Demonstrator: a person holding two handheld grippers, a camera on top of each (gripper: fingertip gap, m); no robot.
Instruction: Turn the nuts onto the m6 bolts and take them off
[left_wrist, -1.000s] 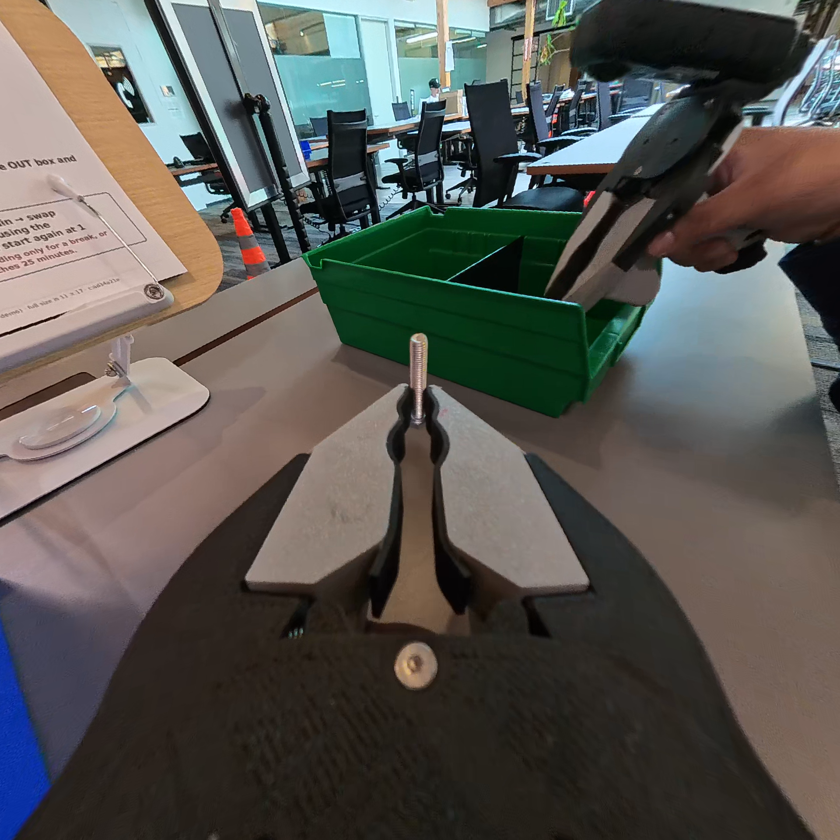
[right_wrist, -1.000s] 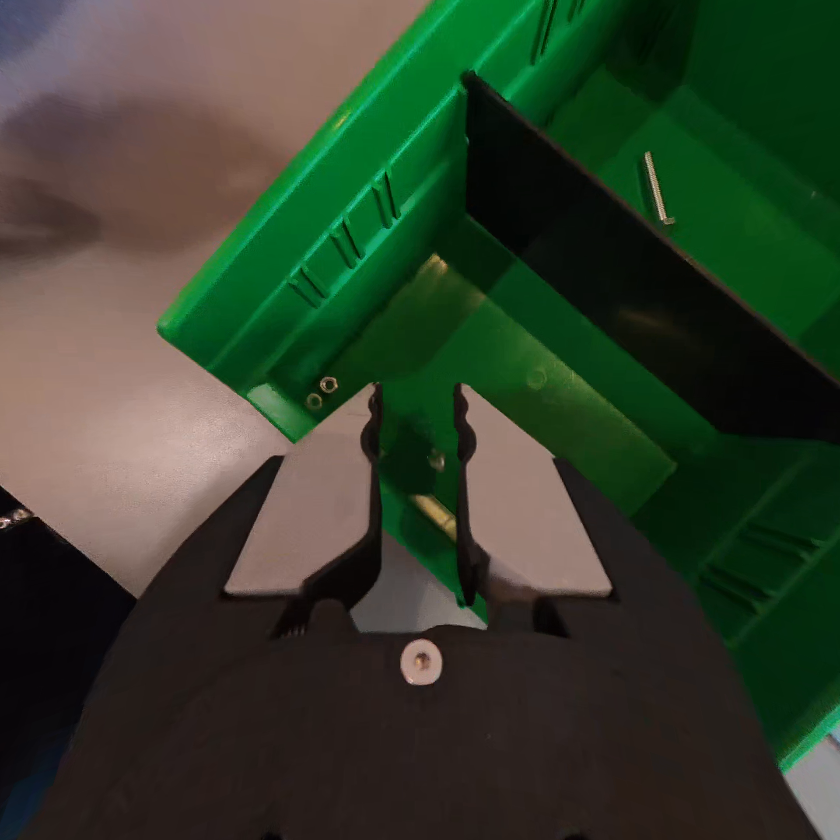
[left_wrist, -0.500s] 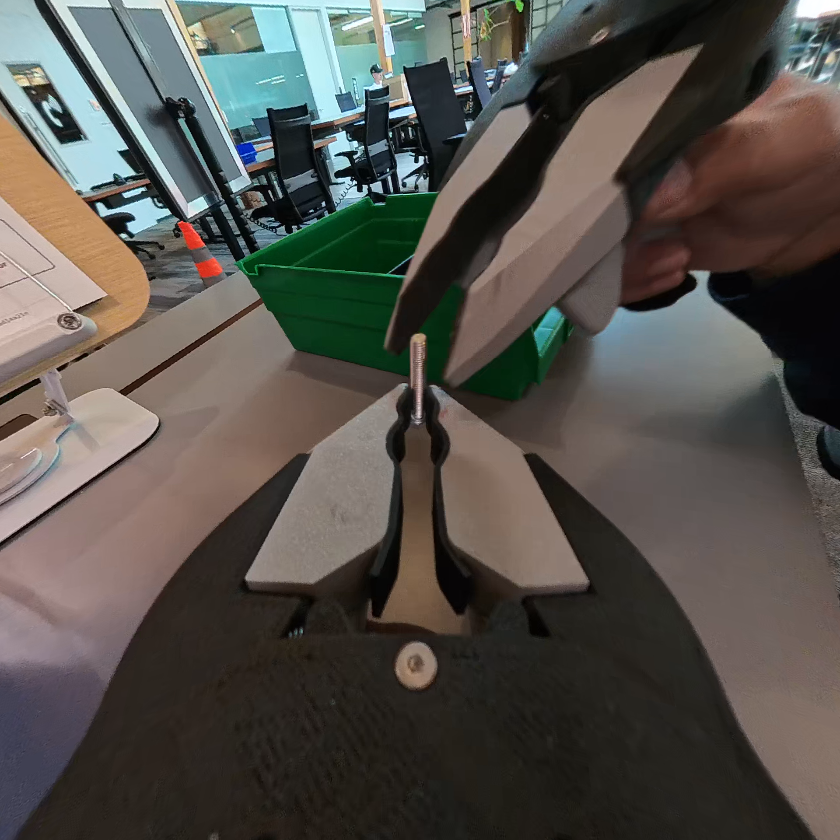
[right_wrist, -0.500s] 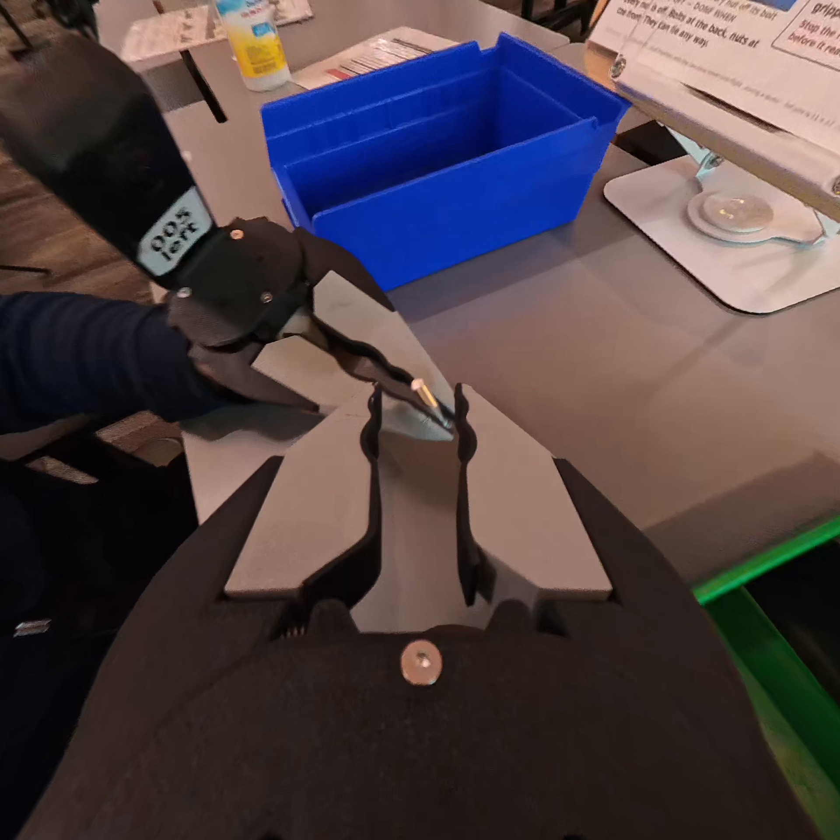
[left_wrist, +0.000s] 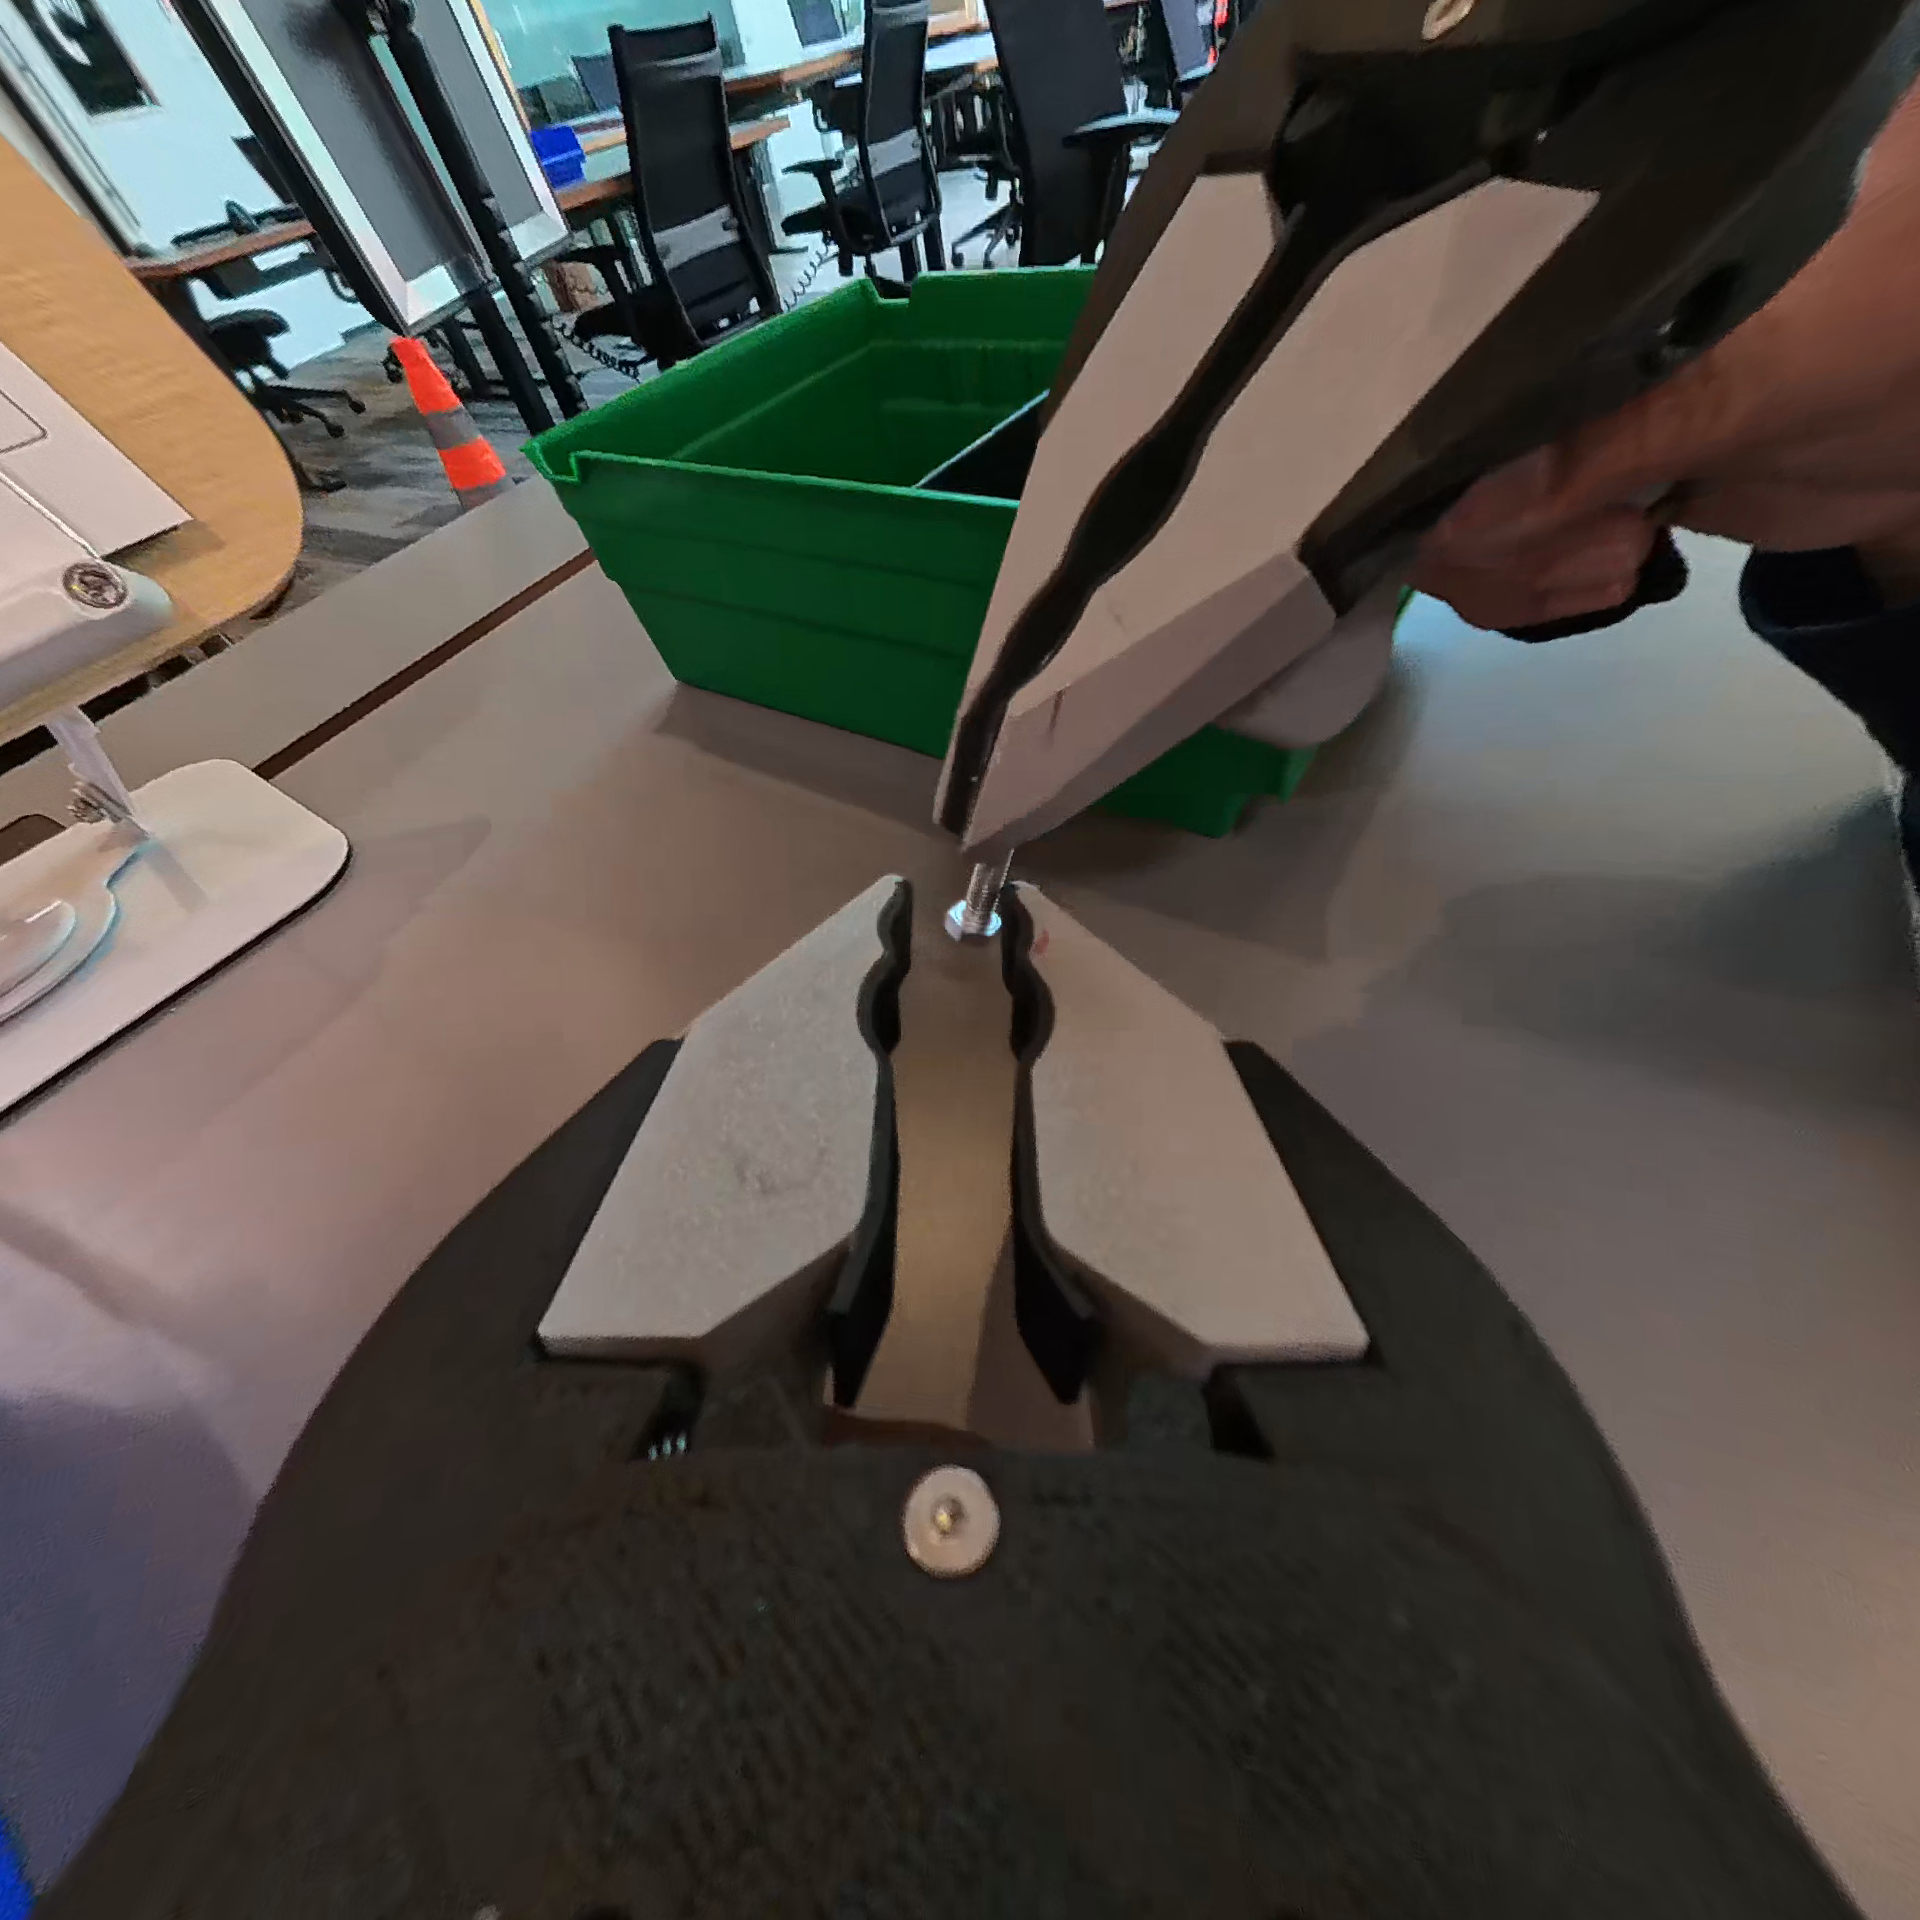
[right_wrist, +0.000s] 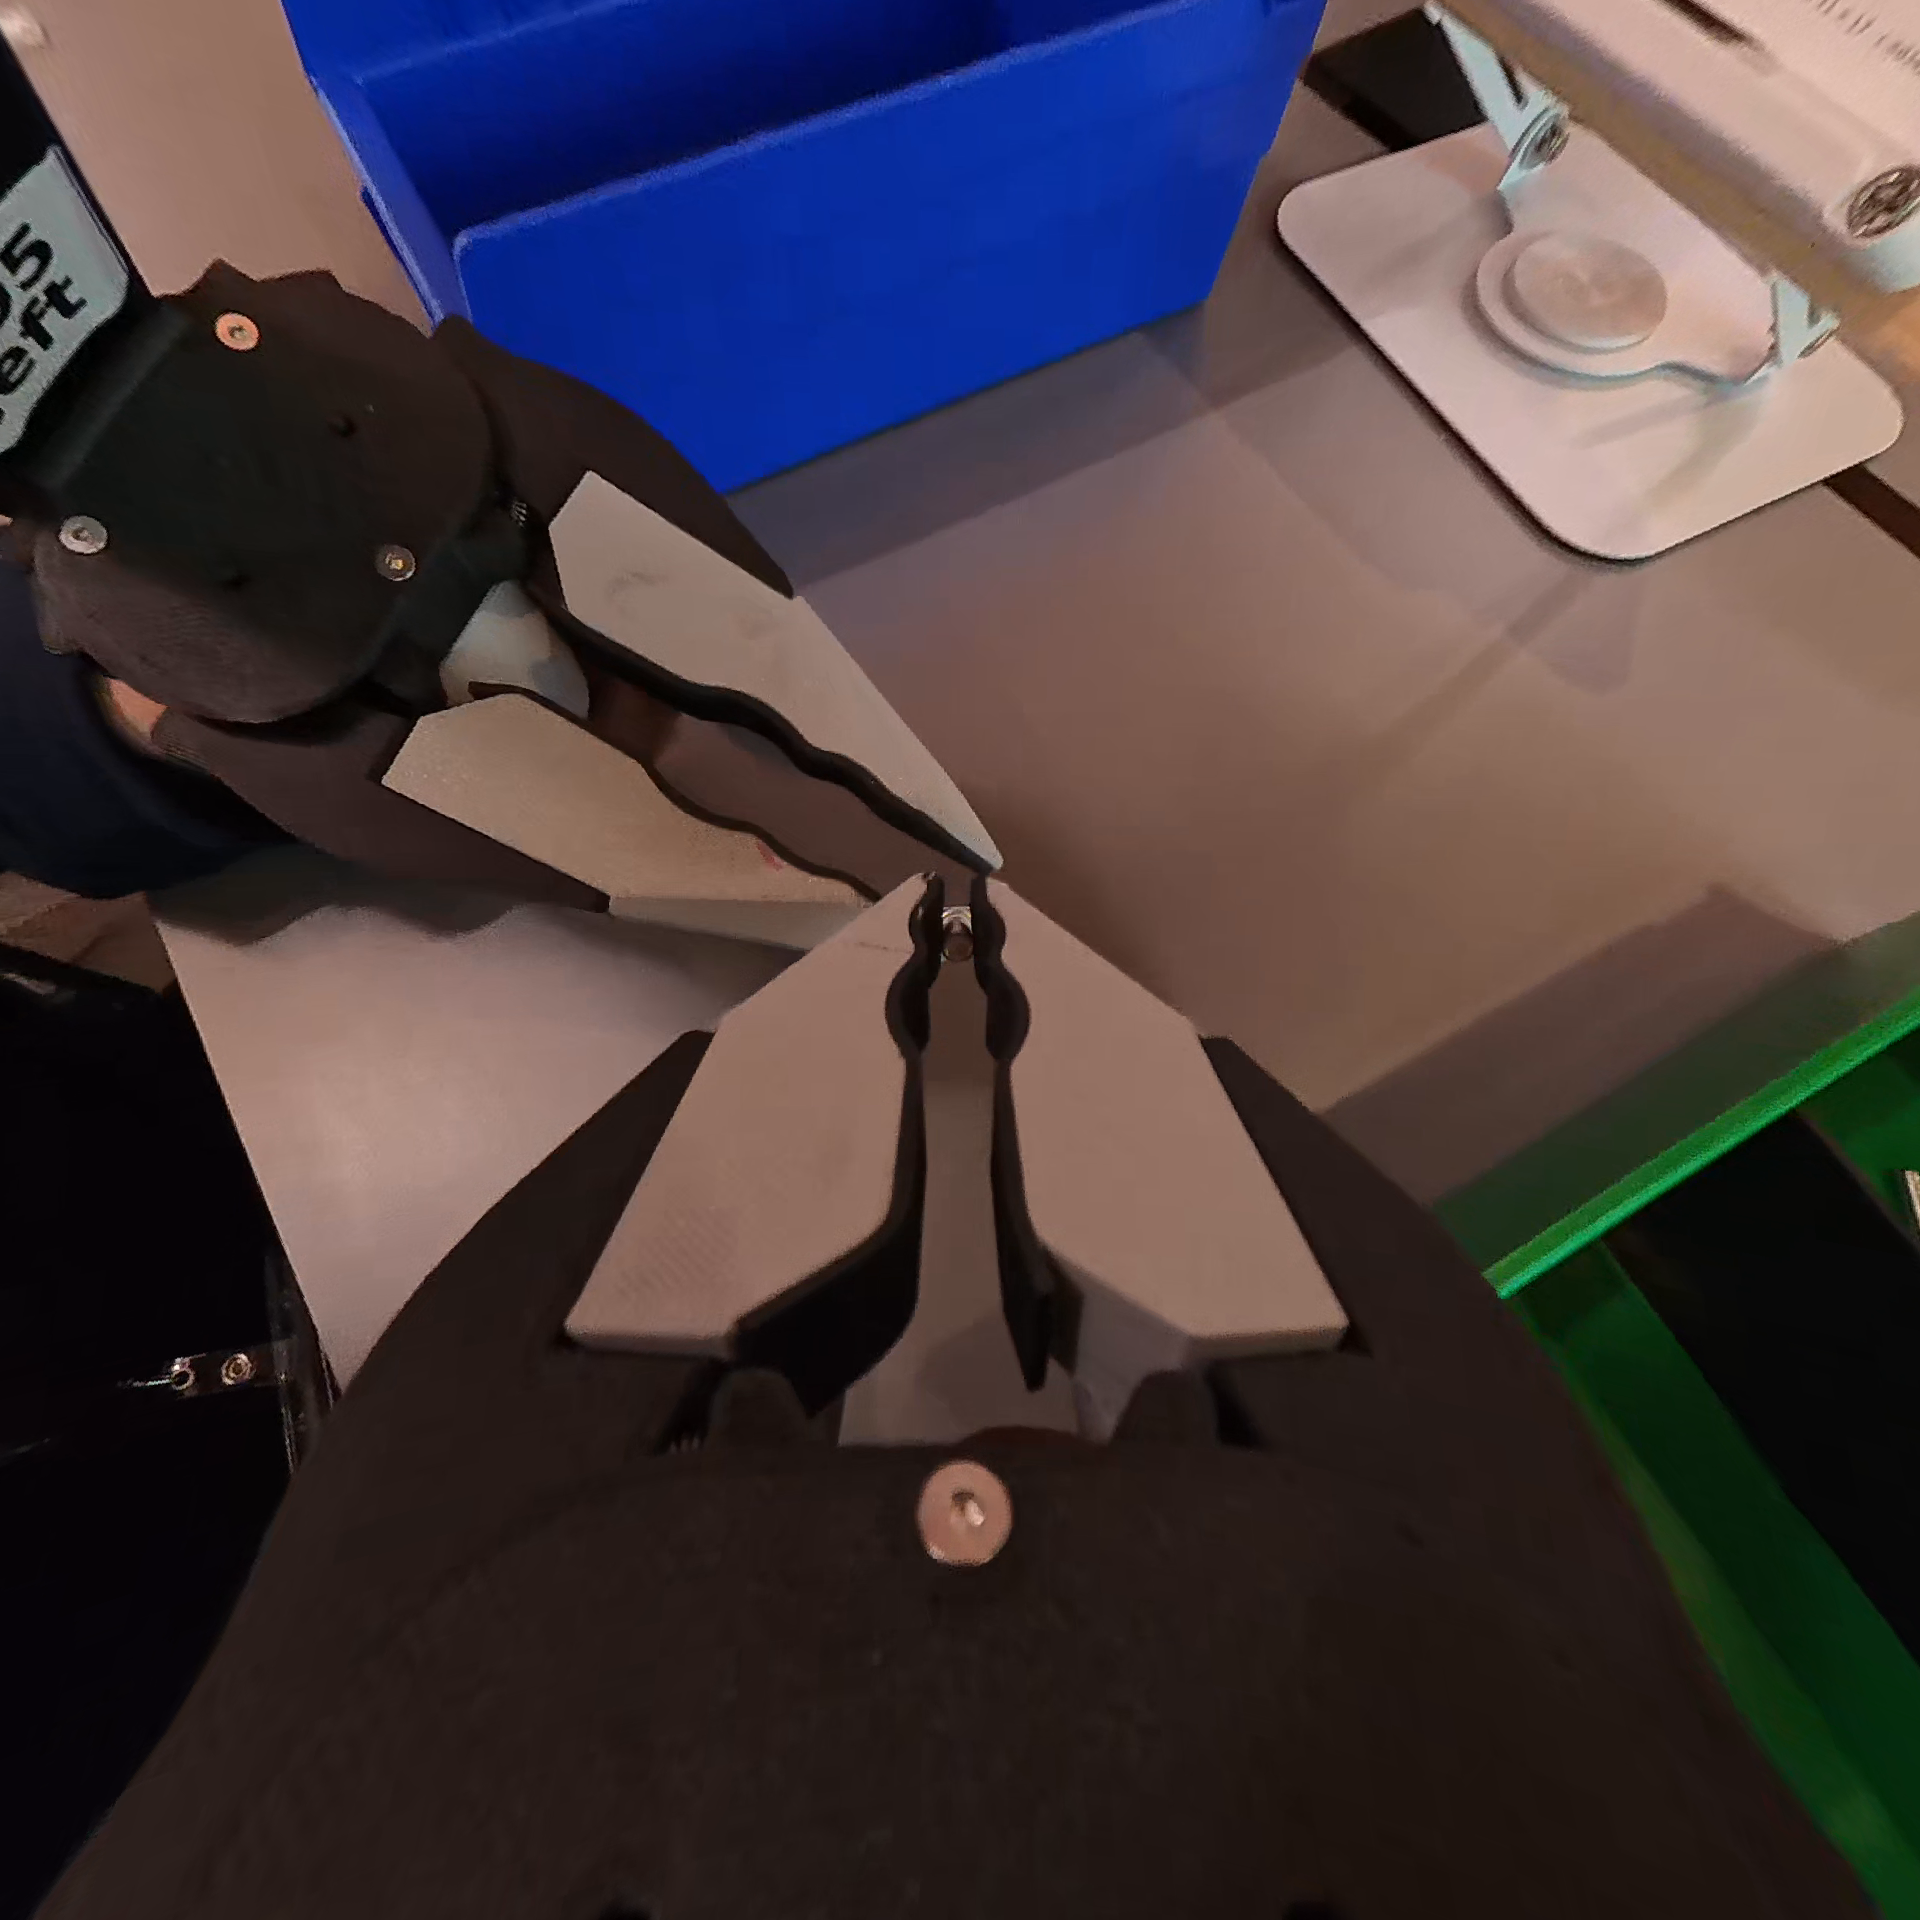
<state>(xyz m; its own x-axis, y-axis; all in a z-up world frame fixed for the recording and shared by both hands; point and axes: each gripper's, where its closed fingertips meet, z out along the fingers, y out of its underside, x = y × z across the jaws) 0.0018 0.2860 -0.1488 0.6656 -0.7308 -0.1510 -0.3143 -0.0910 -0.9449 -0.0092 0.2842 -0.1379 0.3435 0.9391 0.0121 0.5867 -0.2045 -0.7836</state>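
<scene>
A silver M6 bolt (left_wrist: 982, 891) stands upright between my left gripper's (left_wrist: 958, 896) fingertips, with a hex piece (left_wrist: 971, 923) at its lower end. The left jaws stand apart and do not press on it. My right gripper (left_wrist: 971, 831) comes down from the upper right and is shut on the bolt's upper end. In the right wrist view the right gripper (right_wrist: 953, 888) pinches the small metal bolt (right_wrist: 956, 928) at its tips, and the left gripper (right_wrist: 925, 868) reaches in from the left. Whether the hex piece is a nut or the bolt's head I cannot tell.
A green divided bin (left_wrist: 790, 582) stands just behind the grippers, its rim also at the right in the right wrist view (right_wrist: 1662, 1174). A blue bin (right_wrist: 831, 270) stands across the grey table. A white stand base (left_wrist: 187, 883) with an instruction board is at the left. A person's hand (left_wrist: 1714, 447) holds the right gripper. Less than 4 cm separates the two grippers' tips.
The right gripper left the green bin, came over the bolt and shut on its upper end. The left jaws, shut on the bolt before, have opened.
</scene>
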